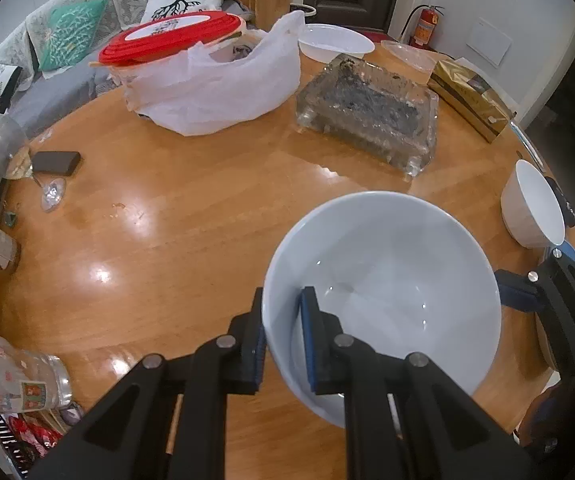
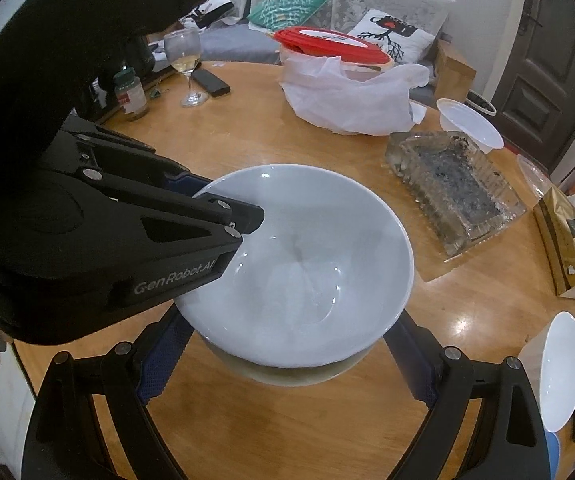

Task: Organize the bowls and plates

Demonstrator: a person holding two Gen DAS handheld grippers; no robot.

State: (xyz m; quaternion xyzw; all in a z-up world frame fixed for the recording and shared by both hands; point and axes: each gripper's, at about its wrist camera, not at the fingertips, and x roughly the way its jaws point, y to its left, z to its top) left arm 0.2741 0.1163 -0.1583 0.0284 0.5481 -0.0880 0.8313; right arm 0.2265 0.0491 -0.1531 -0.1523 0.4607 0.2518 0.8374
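Observation:
A large white bowl hangs tilted just above the round wooden table. My left gripper is shut on its near rim, one finger inside and one outside. In the right wrist view that bowl sits over a second, cream-looking lower bowl, with the left gripper clamped on its left rim. My right gripper stands wide, its blue pads against the lower bowl's two sides. One of its fingers shows beside the big bowl. Another white bowl leans at the table's right edge.
At the back stand a white plastic bag around a red-lidded container, a cut-glass dish, a gold box and a white plastic bowl. A wine glass, black case, jar and mug line the left.

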